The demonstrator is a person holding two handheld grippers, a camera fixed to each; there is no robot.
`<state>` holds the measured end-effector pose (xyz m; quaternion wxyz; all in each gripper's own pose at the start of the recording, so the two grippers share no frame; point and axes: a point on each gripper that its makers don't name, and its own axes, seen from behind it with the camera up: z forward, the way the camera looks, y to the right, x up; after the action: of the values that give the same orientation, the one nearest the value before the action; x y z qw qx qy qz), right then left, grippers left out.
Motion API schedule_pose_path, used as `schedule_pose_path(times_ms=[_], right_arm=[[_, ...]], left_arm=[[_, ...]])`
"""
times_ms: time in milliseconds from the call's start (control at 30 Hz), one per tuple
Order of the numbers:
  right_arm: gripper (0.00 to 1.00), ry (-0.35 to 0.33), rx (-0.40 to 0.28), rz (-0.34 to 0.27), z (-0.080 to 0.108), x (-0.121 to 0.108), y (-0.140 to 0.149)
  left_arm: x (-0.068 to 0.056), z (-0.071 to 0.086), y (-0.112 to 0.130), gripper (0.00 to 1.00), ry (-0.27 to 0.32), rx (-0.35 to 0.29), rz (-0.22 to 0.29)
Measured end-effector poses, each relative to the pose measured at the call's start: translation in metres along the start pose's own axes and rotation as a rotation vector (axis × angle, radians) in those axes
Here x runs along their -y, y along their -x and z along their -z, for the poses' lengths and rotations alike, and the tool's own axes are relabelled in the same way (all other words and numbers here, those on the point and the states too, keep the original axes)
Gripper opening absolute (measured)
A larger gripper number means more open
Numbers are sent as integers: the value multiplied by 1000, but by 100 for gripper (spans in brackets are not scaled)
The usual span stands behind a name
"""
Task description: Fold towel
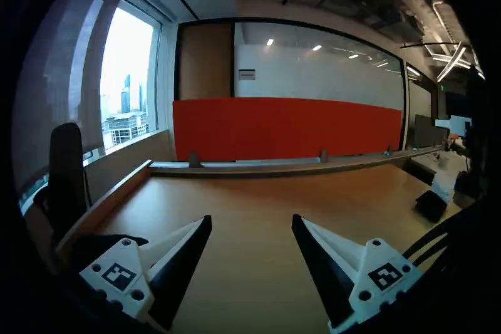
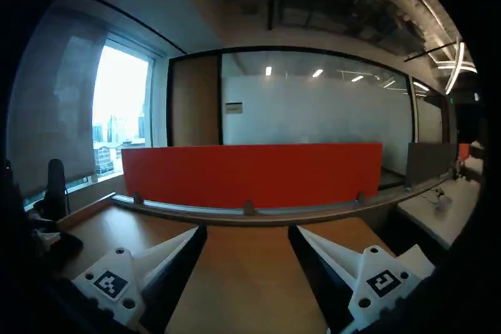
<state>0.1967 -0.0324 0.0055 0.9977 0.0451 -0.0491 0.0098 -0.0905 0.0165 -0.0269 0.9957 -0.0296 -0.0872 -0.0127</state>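
— What's the room like?
— A wooden desk (image 1: 250,190) lies ahead, with a red screen (image 1: 282,127) along its far edge at 12 o'clock. There's a bright window (image 1: 128,77) at 10 and a black chair (image 1: 66,171) at 9.
— The tongs?
— The left gripper (image 1: 250,217) and right gripper (image 2: 247,229) are both spread wide over the wood, gripping nothing.
— The towel?
— I cannot tell where it lies.

No readable text, brand or number. Small placard (image 1: 246,74) on the far wall: lettering too small to make out. Square markers (image 1: 119,275) on the fingers of the left gripper (image 1: 250,221) and right gripper (image 2: 247,229) — black-and-white code patterns, no letters or digits.
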Motion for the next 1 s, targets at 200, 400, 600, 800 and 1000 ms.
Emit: schedule_pose_path(times_ms=[200, 400, 600, 800, 1000], right_arm=[[100, 18, 5, 10, 4, 2, -1], [100, 35, -7, -1, 5, 0, -7], [100, 45, -19, 5, 6, -2, -14], [100, 50, -18, 23, 8, -3, -17], [100, 52, -32, 23, 13, -2, -26]], left_arm=[[2, -13, -28, 95, 0, -69, 33], [3, -24, -39, 95, 4, -103, 44], [1, -31, -42, 95, 10, -120, 46], [-2, -31, -48, 95, 9, -146, 36], [-4, -33, -45, 95, -5, -156, 18]])
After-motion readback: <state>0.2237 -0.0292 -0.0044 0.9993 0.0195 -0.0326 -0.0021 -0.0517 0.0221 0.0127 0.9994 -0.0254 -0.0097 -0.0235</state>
